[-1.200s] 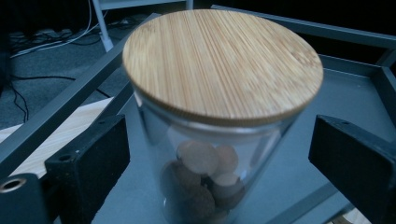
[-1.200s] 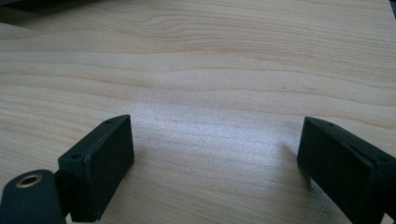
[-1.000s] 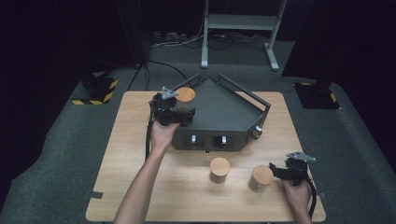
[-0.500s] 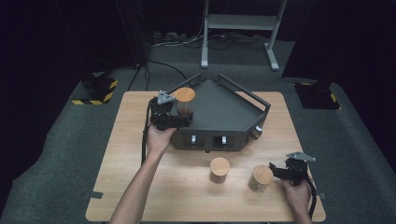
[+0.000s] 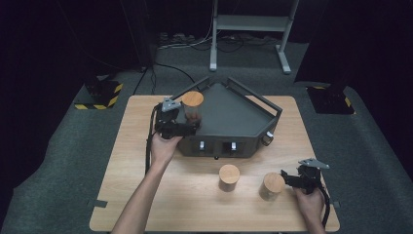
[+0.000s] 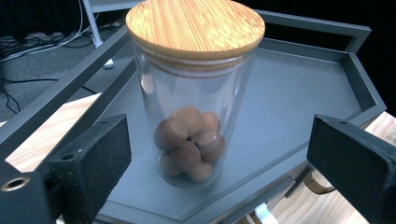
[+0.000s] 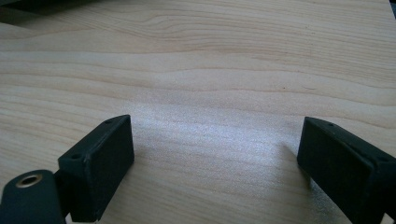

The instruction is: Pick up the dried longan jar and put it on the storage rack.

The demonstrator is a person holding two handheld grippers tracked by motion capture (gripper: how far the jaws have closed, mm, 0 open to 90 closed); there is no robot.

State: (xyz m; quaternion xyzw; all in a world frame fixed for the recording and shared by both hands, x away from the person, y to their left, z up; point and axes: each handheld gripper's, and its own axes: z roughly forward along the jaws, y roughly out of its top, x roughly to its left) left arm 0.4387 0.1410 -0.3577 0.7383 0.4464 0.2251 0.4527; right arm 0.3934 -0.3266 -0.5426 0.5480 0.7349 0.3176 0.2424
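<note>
Left gripper view: jar (image 6: pixel 194 88) stands upright on the grey tray (image 6: pixel 299 88), bamboo lid on, brown balls heaped at the bottom. Left gripper (image 6: pixel 219 154) spread wide, one jaw either side of the jar, neither touching glass. Jar sits dead ahead between the jaws, a little beyond the pads; its long axis is vertical, crosswise to the jaw line.

High view: same jar (image 5: pixel 192 105) on the tray's left corner (image 5: pixel 234 109), left gripper (image 5: pixel 182 127) just on its near side. Two more jars on the table (image 5: pixel 136 161), middle one (image 5: pixel 229 176) and right one (image 5: pixel 272 185). Right gripper (image 5: pixel 292 179) just right of the right jar, apart from it.

Right gripper view: jaws spread over bare wood, holding nothing.

Judgement: left hand is the nearer one; a short push forward, then closing, would catch the jar low on its wall.
</note>
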